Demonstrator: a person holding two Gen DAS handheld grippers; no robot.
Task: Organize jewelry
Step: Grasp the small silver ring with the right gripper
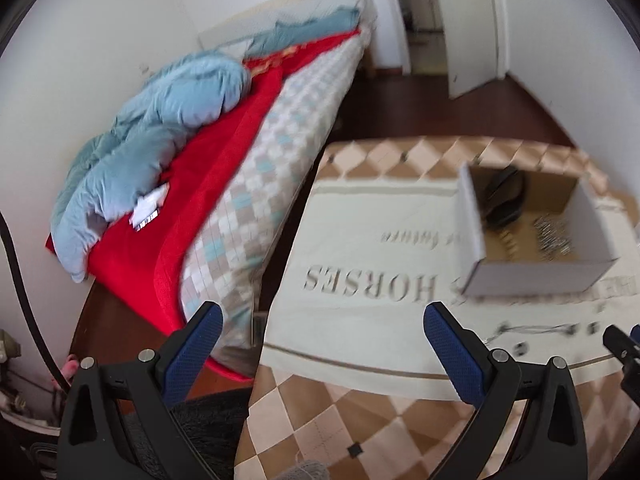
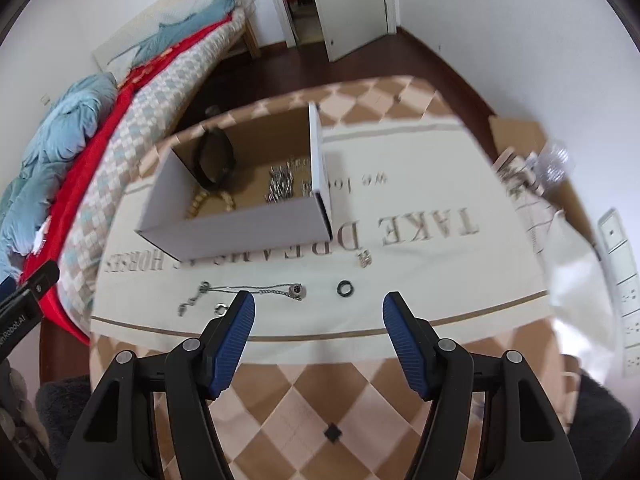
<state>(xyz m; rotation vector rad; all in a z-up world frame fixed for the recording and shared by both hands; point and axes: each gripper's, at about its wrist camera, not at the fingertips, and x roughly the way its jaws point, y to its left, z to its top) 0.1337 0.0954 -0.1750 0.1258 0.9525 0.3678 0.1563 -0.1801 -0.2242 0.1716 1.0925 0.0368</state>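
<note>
While both jaws stand wide apart and empty, the right gripper (image 2: 318, 308) hovers over the near edge of the cream printed cloth (image 2: 440, 264), and the left gripper (image 1: 322, 322) hangs released off to the left. Just beyond the right fingers lie a thin silver chain (image 2: 248, 290), a dark ring (image 2: 344, 288) and a small metal piece (image 2: 364, 258), loose. Farther off, the white cardboard box (image 2: 240, 230) already holds a black bangle (image 2: 214, 156), pale beads (image 2: 210, 200) and silvery links (image 2: 280, 188); judging so, roughly half done.
</note>
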